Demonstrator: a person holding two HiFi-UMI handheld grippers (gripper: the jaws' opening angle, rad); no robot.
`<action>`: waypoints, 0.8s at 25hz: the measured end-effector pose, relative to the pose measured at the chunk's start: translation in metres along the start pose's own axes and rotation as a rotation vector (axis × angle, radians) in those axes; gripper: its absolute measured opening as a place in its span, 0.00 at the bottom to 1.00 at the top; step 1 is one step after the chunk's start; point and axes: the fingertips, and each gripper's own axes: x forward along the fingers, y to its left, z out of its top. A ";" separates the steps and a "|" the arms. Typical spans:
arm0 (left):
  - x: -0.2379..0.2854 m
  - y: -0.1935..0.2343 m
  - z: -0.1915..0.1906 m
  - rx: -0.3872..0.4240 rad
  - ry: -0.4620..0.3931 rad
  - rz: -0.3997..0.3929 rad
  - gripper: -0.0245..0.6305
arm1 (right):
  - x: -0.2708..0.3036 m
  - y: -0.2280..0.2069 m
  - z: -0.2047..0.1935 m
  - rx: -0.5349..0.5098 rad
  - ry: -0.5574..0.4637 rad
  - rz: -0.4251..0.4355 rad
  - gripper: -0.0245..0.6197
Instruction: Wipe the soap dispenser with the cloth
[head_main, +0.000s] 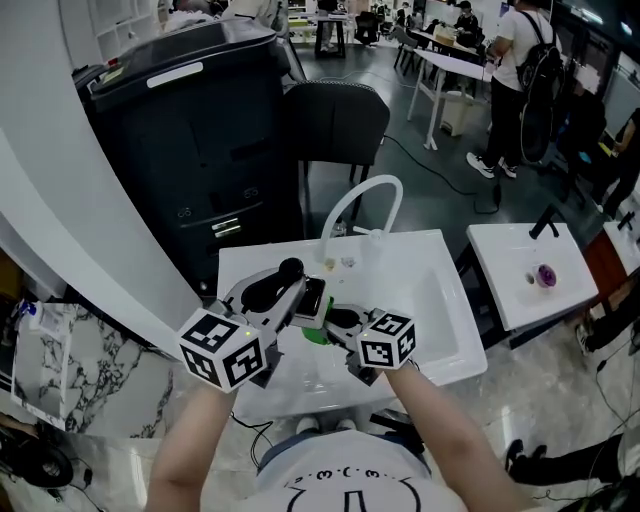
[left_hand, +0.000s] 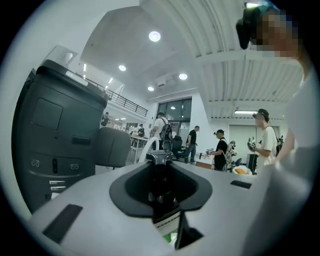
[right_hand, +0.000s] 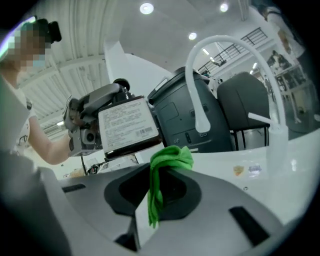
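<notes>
The soap dispenser (head_main: 313, 301) is a dark bottle with a white printed label, lying level above the white sink. My left gripper (head_main: 303, 296) is shut on it. In the left gripper view the bottle (left_hand: 161, 180) fills the gap between the jaws, with its pump head pointing away. My right gripper (head_main: 337, 326) is shut on a green cloth (head_main: 317, 335), which sits just under the bottle. In the right gripper view the cloth (right_hand: 167, 161) hangs from the jaws, and its bunched top lies right below the bottle's label (right_hand: 127, 125). Whether cloth and bottle touch is unclear.
A white sink (head_main: 440, 310) with a tall curved white faucet (head_main: 365, 200) lies under both grippers. A large dark machine (head_main: 190, 130) and a dark chair (head_main: 335, 120) stand behind it. A second white sink (head_main: 520, 270) is at the right. People stand at tables farther back.
</notes>
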 end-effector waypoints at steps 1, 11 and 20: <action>0.001 -0.002 -0.001 -0.029 0.003 -0.005 0.18 | 0.002 0.004 0.000 -0.035 -0.005 -0.001 0.11; 0.012 -0.002 0.008 -0.095 -0.007 -0.005 0.18 | 0.004 0.015 0.015 -0.145 -0.079 -0.048 0.11; 0.020 0.011 0.011 -0.084 -0.005 0.053 0.18 | -0.004 0.064 0.011 -0.145 -0.102 0.139 0.11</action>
